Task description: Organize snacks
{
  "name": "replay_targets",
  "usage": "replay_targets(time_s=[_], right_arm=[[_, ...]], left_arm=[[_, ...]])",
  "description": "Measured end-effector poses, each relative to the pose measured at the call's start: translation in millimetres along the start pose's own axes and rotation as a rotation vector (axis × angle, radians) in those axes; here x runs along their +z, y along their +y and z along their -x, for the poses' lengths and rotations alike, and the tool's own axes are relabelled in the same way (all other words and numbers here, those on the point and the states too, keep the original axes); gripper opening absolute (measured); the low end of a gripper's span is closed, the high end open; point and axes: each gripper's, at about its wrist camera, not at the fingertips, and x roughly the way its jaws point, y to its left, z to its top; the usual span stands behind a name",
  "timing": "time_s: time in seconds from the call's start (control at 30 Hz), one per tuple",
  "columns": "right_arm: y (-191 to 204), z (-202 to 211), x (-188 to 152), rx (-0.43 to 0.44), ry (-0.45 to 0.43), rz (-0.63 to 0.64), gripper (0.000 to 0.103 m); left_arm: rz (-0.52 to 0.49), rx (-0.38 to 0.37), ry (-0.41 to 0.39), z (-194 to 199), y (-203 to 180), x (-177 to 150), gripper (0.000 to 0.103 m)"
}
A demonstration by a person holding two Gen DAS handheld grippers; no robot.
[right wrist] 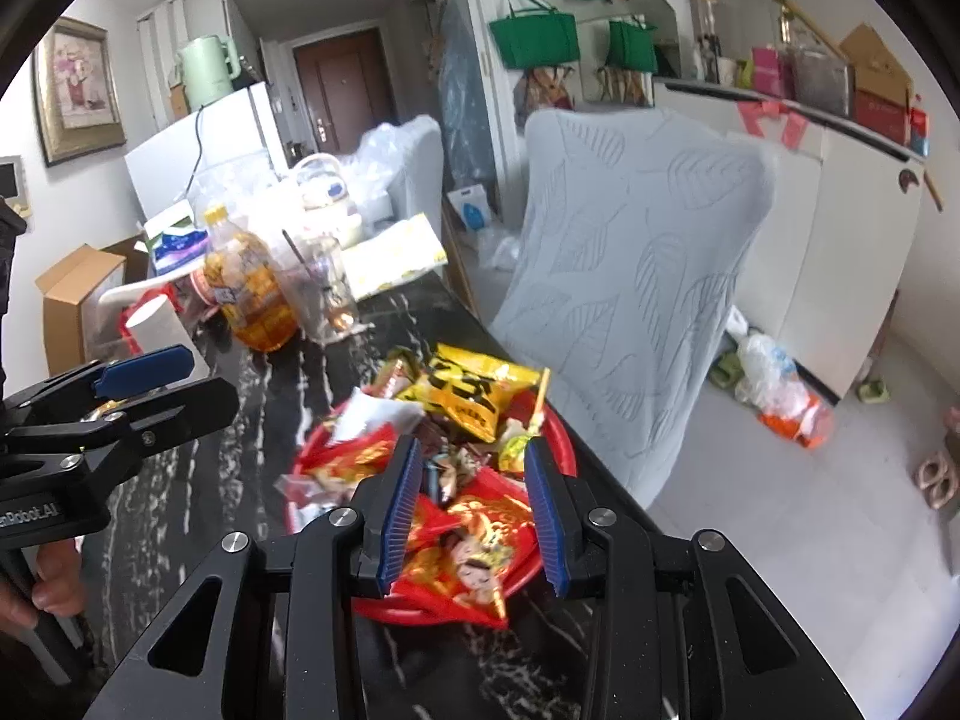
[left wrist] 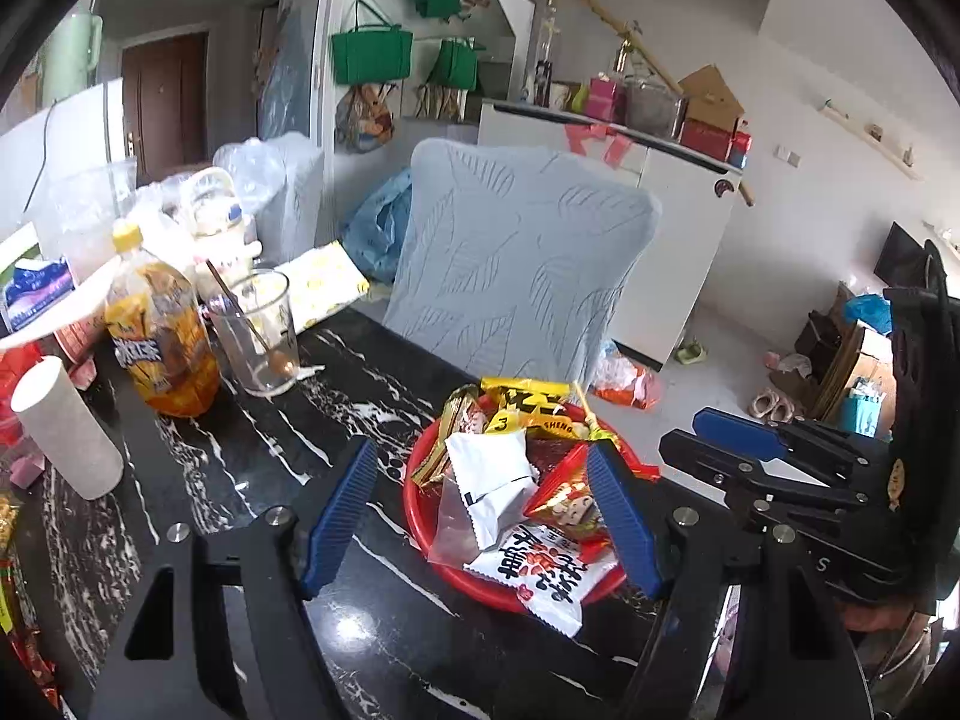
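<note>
Marble table (left wrist: pixel 252 468) beside covered chair (left wrist: pixel 516 264).

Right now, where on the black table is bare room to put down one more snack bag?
Bare marble lies between the red plate and the white paper cup, in front of the orange drink bottle. The plate is heaped with packets, and the table's far left end behind the glass is crowded.
</note>
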Motion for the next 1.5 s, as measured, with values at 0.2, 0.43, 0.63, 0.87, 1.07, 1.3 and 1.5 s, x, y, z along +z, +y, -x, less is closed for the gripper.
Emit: replay_targets(time_s=[0.2,0.43,0.63,0.87,1.07,1.3,1.5], right_arm=[[18,36,0,-0.023,-0.059,0.012,0.036],[34,71,-6,-0.049,-0.117,0.028,0.041],[48,96,-16,-0.076,-0.148,0.017,0.057],[65,113,-33,-0.116,-0.165,0.009,0.071],[77,123,-50,-0.146,-0.16,-0.022,0.078],[83,130,-77,-0.169,-0.136,-0.067,0.078],[87,130,-92,-0.184,-0.106,-0.097,0.078]], left_arm=[[-0.021,-0.006,-0.036,28,-3,-2,0.072],[-0.06,-0.006,-0.071,57,-8,-8,0.072],[-0.067,0.013,-0.09,77,-5,-19,0.072],[-0.081,0.004,-0.082,94,-1,-36,0.078],[-0.088,-0.014,-0.081,102,3,-52,0.086],[-0.107,-0.05,-0.049,102,3,-73,0.086],[-0.103,-0.073,-0.049,102,6,-81,0.086]])
